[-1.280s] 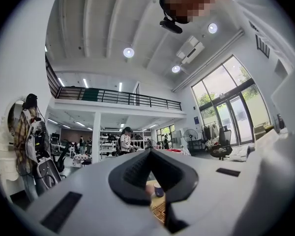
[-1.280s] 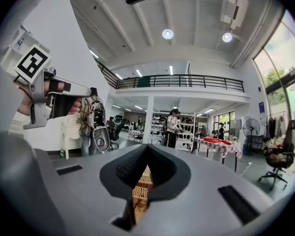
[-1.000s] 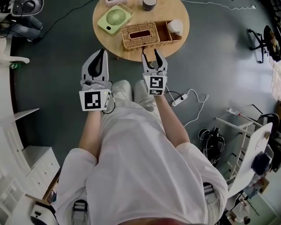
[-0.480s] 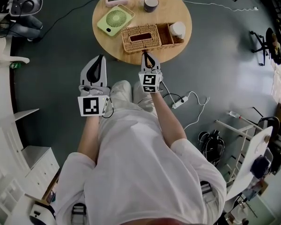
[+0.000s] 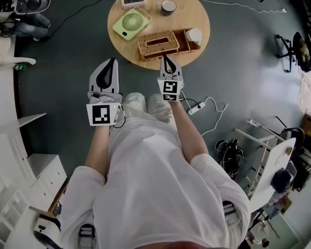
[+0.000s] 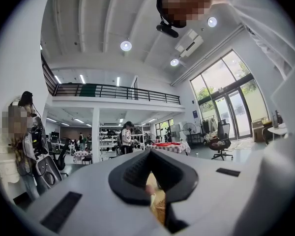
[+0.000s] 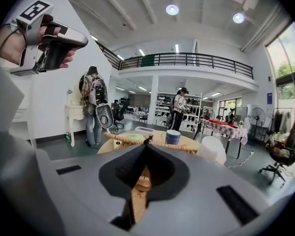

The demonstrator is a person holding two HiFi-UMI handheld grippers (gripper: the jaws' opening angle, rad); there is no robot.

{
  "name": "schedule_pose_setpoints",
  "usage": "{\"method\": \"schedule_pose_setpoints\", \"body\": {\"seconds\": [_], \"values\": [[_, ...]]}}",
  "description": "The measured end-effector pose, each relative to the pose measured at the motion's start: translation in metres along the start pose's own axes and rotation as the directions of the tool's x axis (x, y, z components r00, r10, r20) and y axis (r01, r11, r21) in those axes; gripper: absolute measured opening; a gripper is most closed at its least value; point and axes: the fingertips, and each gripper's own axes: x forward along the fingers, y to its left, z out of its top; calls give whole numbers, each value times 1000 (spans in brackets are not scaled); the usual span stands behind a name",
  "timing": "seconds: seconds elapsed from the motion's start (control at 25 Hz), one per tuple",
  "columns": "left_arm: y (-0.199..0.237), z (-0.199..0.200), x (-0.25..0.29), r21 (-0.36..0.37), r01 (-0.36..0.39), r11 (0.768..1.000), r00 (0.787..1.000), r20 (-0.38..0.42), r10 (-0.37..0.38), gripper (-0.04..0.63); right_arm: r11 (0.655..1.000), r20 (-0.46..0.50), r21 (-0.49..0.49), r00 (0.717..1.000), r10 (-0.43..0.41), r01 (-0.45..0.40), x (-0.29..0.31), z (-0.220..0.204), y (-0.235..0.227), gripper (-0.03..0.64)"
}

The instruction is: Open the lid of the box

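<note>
The box [image 5: 145, 47] is a woven wicker one. It stands on the near part of a round wooden table [image 5: 199, 15], with its lid [image 5: 169, 43] on and a dark long slot in the lid's top. A side compartment joined to the box's right end holds a white rounded object [image 5: 194, 35].

The right gripper [image 5: 164, 57] points at the table's near edge, just in front of the box's right half, and does not touch the wicker. Its jaws are closing: in the right gripper view the tips all but meet and nothing lies between them. The wicker rim and the table show beyond the tips and through the slit below them.

The left gripper [image 5: 112, 61] hangs over the floor, left of the table and apart from it. Its jaws are together and empty. In the right gripper view a hand [image 7: 10, 43] holds it high at the left.

Each gripper carries a marker cube [image 5: 104, 113] printed with black and white squares, a pattern rather than letters.

Behind the box lie a pale green fan [image 5: 130, 24], a small pinkish clock [image 5: 133, 1] and a cup [image 5: 168, 7] with a dark band. The clock's display is too small to read. On the floor to the right of the person's legs lies a white power strip [image 5: 193, 108] with its cable.
</note>
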Motion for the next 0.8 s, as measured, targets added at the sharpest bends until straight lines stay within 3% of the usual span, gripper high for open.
{"method": "schedule_pose_setpoints", "body": {"seconds": [0.36,0.8], "values": [[6,70,11,-30,-10,999,1000,-14,9,-2,1000,-20,0,1000,24,-24,33,69,-11,2],[18,80,5,-28,-75,997,997,15,76,-2,996,19,-10,996,88,-87,134,93,-4,3]]}}
